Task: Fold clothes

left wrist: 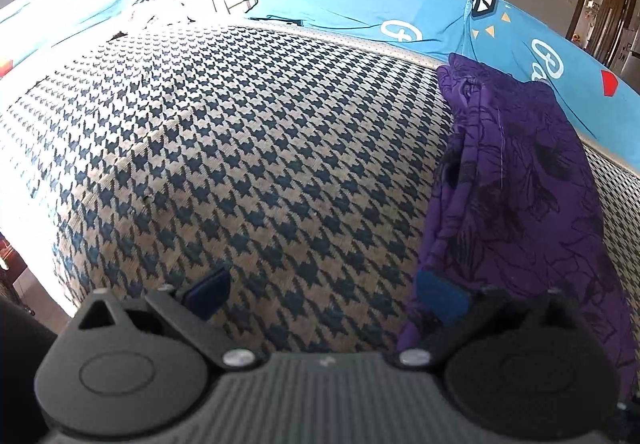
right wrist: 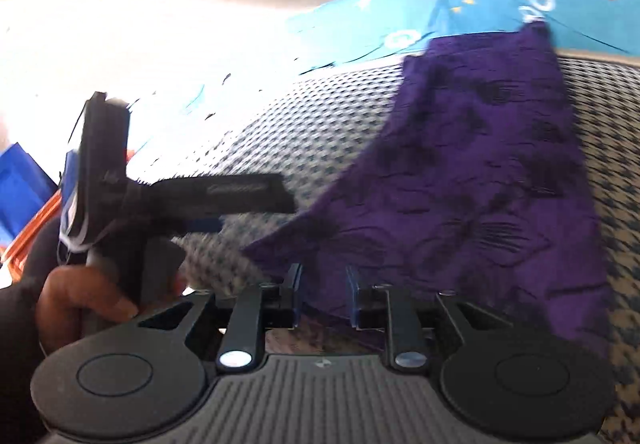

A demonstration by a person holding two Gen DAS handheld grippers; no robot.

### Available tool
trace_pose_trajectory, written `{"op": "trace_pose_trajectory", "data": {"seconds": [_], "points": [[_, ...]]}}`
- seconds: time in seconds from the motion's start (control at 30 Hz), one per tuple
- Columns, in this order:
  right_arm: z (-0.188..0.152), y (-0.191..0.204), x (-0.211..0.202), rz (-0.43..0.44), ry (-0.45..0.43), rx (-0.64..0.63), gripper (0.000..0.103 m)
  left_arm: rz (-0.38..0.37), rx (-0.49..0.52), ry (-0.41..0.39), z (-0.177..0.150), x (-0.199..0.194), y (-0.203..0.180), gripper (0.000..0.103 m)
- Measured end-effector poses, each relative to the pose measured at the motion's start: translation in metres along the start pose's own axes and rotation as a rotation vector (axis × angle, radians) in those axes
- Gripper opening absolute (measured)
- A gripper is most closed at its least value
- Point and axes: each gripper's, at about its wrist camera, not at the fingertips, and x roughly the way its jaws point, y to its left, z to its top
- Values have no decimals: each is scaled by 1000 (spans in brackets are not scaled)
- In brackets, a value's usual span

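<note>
a: fig. 1, progress. the purple floral garment (left wrist: 516, 180) is lying bunched in a long strip on the houndstooth cloth (left wrist: 224, 148), which is covering the surface in front of the blue printed sheet (left wrist: 400, 24); no neat fold is showing, so most of the folding is probably remaining

b: and the left gripper (left wrist: 324, 294)?

a: its jaws are standing wide apart with nothing between them; the right-hand pad is lying just against the garment's near edge, not clamping it. it is tilting downward toward the cloth

b: fig. 2, the other view?

a: the right gripper (right wrist: 323, 294) is pointing down at the garment's near corner, jaws narrow but parted; cloth is sitting in the gap, though blur is making it hard to say, and the pads seem not to be pressing on it. a hand (right wrist: 86, 304) is gripping the left tool's handle at the lower left, the tool reaching across toward the garment
</note>
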Motion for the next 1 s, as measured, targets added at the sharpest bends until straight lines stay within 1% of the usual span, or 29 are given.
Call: {"op": "trace_pose_trajectory", "data": {"seconds": [0.13, 0.27, 0.33, 0.37, 0.47, 0.6, 0.63, 0.7, 0.73, 0.77, 0.83, 1.0], "points": [[1, 18, 13, 31, 29, -65, 30, 12, -9, -16, 1, -1, 2, 103], [4, 29, 20, 29, 38, -127, 34, 29, -17, -34, 3, -3, 4, 103], [4, 36, 21, 23, 38, -175, 38, 39, -18, -40, 2, -4, 5, 103], [4, 39, 22, 17, 38, -199, 40, 40, -21, -41, 1, -4, 6, 103], [3, 47, 33, -5, 51, -267, 40, 40, -25, -41, 0, -3, 6, 103], [-2, 53, 50, -68, 57, -351, 40, 47, -32, -48, 1, -2, 7, 103], [-3, 53, 54, -85, 60, -363, 39, 46, -33, -49, 0, -3, 8, 103], [-5, 51, 56, -86, 56, -366, 15, 47, -33, -51, 0, -3, 8, 103], [-6, 50, 57, -84, 51, -364, 13, 47, -33, -51, 0, -3, 8, 103], [-5, 50, 55, -81, 45, -364, 6, 48, -33, -53, 0, -3, 9, 103], [-3, 49, 51, -67, 33, -366, 6, 48, -33, -57, 0, -4, 9, 103], [10, 45, 28, 23, 8, -370, 6, 55, -30, -67, 0, -6, 9, 103]]}}
